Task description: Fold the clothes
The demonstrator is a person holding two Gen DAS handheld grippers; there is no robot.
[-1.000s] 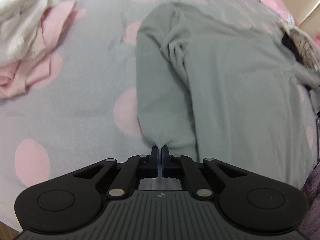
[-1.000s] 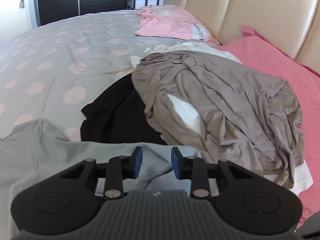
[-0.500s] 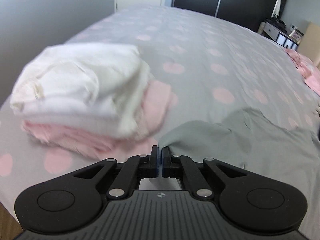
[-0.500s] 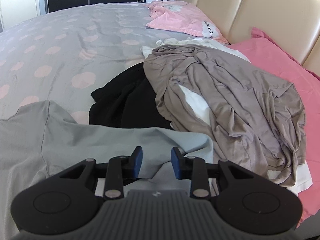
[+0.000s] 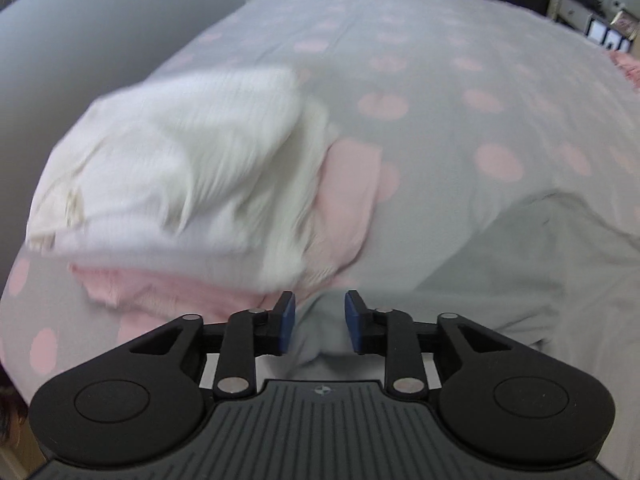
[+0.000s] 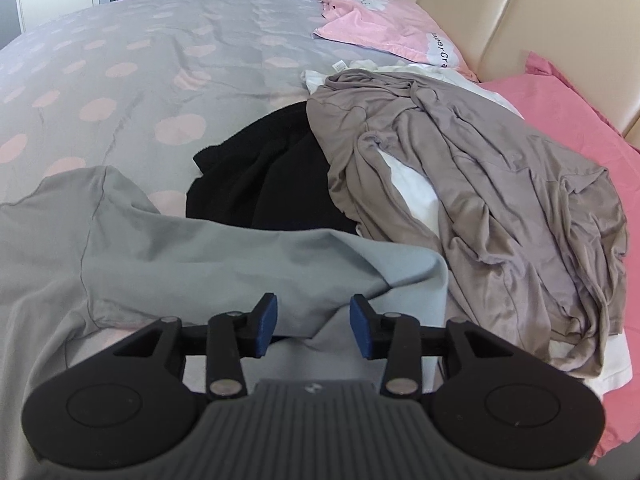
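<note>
A pale grey-green shirt [image 5: 520,264] lies spread on the dotted bed cover [image 5: 460,80]. In the left wrist view my left gripper [image 5: 320,322] hovers over the shirt's corner; its jaws are opening and the cloth sits loose between the blue pads, free of them. In the right wrist view the same shirt [image 6: 200,264] lies folded over on itself. My right gripper [image 6: 314,324] is above its edge, jaws opening, cloth below and between the pads but not pinched.
A folded stack, white garment [image 5: 180,176] on pink garment [image 5: 344,200], sits left of the shirt near the bed edge. Beyond the right gripper lie a black garment [image 6: 260,184], a taupe garment [image 6: 480,184] over white cloth, pink pillows [image 6: 400,28] and a beige headboard [image 6: 540,12].
The left gripper carried the shirt corner toward the folded stack, then opened and let it go. The right gripper's jaws spread wider; the shirt's folded edge now lies further right under it.
</note>
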